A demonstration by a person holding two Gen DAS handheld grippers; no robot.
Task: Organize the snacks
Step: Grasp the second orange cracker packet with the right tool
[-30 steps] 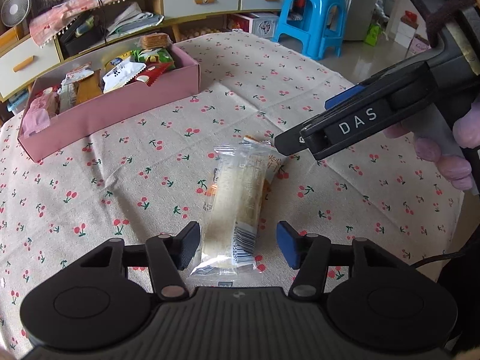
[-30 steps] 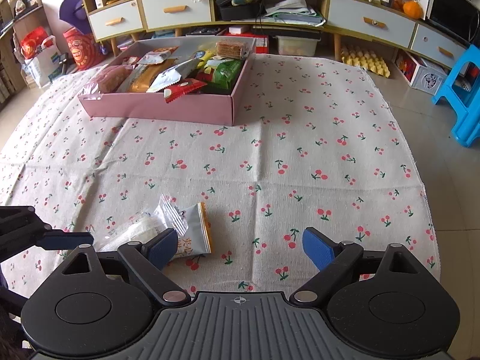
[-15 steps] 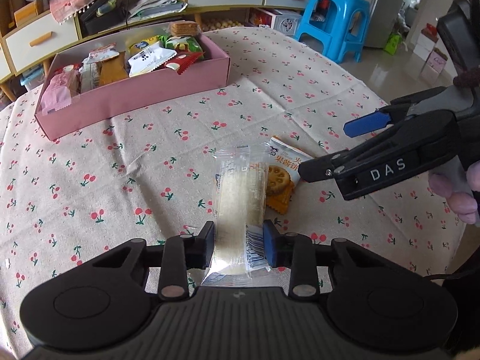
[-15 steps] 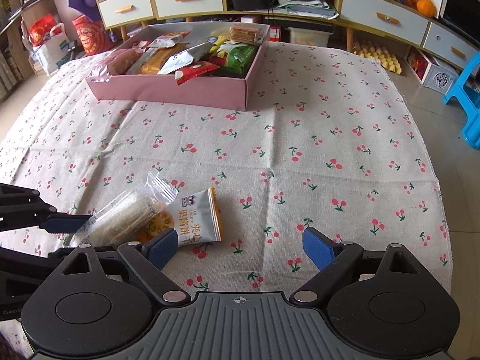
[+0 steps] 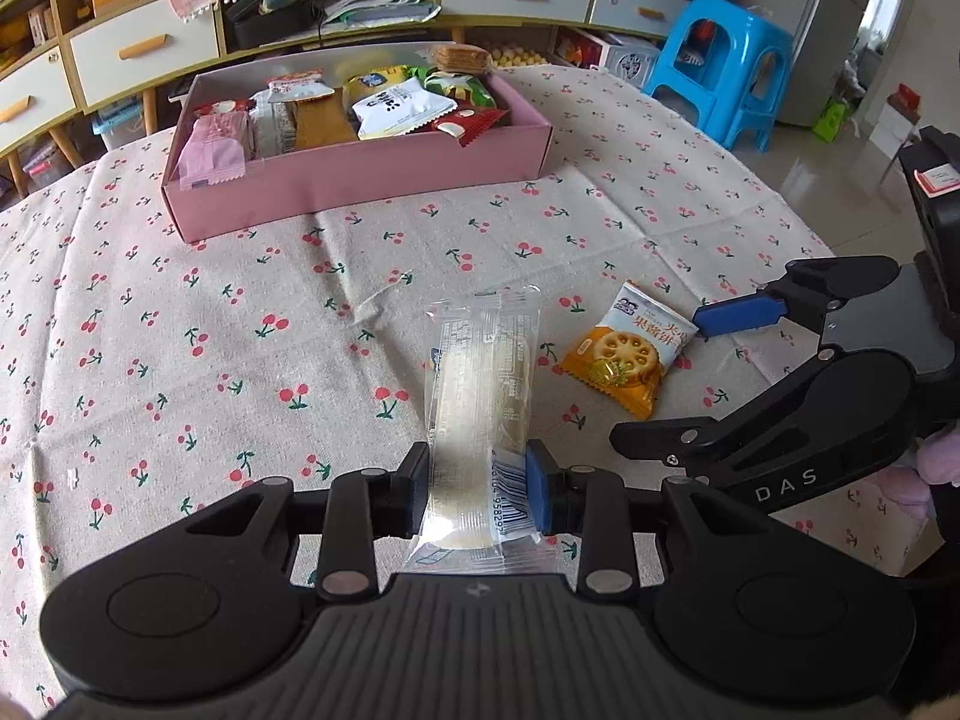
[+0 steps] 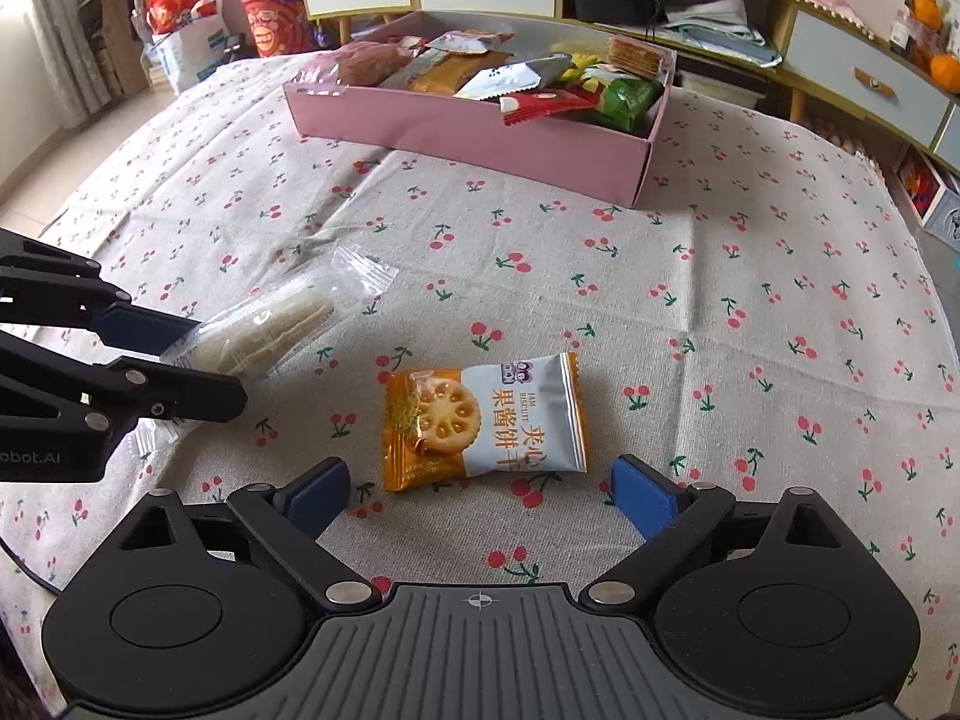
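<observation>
Pinching a clear-wrapped pale cake [image 5: 477, 414], left tongs [image 5: 477, 495]; right tongs [image 6: 480, 495] opening over orange-white biscuit packet [image 6: 486, 420].

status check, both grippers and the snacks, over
Left hand-held gripper shut on clear-wrapped snack. Right hand-held gripper opening, astride jam biscuit packet, not touching. Path to pink box unobstructed.

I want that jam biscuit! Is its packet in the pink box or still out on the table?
Out. The jam biscuit packet lies flat on the cherry tablecloth, apart from the pink box, ahead of the right tongs, which are opening.
</observation>
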